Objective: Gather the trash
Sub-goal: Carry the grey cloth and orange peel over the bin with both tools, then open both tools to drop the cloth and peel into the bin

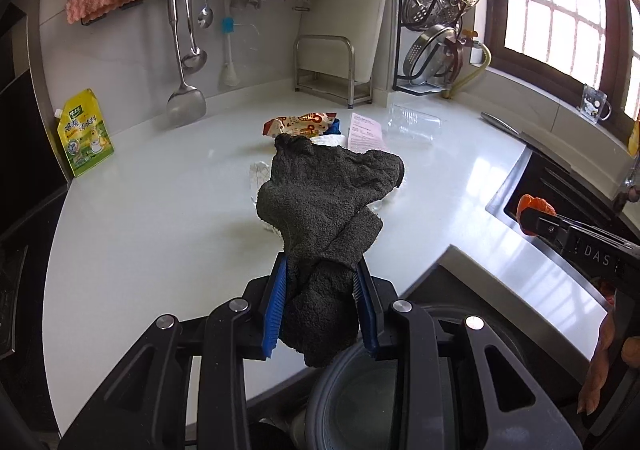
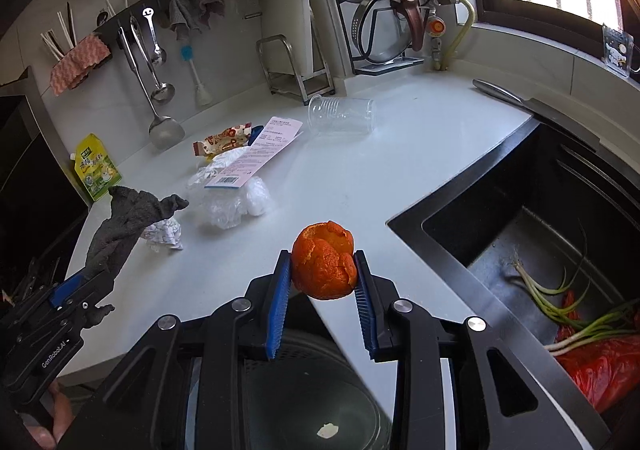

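Note:
My left gripper [image 1: 322, 270] is shut on a dark grey cloth [image 1: 324, 201], held above the white counter [image 1: 160, 209]; it also shows in the right wrist view [image 2: 124, 217]. My right gripper [image 2: 322, 270] is shut on an orange peel [image 2: 324, 260], held over the counter's front edge above a round bin [image 2: 312, 402] that has a white scrap in it. Trash lies on the counter: a snack wrapper [image 2: 224, 141], a paper leaflet [image 2: 260, 151], crumpled clear plastic [image 2: 232, 201], a crumpled patterned paper [image 2: 164, 236] and a clear plastic cup [image 2: 342, 115] on its side.
A black sink [image 2: 540, 242] at the right holds green onions and a red bag [image 2: 600, 362]. A knife [image 2: 516, 99] lies behind the sink. A yellow pouch [image 2: 98, 169] stands at the left. Utensils hang on the back wall; a dish rack [image 2: 384, 9] stands at the back.

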The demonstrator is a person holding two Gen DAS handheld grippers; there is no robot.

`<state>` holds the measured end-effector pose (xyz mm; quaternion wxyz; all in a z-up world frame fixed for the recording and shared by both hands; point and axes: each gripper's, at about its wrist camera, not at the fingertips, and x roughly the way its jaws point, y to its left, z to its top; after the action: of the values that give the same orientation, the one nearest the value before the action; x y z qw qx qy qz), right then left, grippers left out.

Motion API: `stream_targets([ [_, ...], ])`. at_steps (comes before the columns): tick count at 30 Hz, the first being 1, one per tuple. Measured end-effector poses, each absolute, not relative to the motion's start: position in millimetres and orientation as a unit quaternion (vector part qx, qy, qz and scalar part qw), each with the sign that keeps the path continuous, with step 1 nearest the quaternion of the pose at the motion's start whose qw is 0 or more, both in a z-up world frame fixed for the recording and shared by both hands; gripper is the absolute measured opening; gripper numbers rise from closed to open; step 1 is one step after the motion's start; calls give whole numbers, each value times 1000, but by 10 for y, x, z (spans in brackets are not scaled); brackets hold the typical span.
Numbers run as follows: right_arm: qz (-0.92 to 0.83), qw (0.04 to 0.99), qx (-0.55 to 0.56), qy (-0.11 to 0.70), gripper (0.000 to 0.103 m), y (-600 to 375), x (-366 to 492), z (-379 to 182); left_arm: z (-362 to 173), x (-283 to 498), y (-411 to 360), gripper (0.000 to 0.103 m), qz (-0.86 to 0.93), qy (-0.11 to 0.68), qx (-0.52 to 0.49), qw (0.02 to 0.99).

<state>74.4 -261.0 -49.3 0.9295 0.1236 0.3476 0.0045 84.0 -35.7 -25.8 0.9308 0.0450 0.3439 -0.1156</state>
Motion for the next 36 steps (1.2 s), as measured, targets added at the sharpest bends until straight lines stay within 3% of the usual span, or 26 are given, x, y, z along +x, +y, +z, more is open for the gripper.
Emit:
stream_targets([
  [15,8,923,106,369,30,-2244,-467,-786,-619,-163,-632,31,-163,363,74,914],
  [36,19,892,133,432,33,-2230,-528,-1490,-1153,-271,-671,35,-152,430,80,887],
])
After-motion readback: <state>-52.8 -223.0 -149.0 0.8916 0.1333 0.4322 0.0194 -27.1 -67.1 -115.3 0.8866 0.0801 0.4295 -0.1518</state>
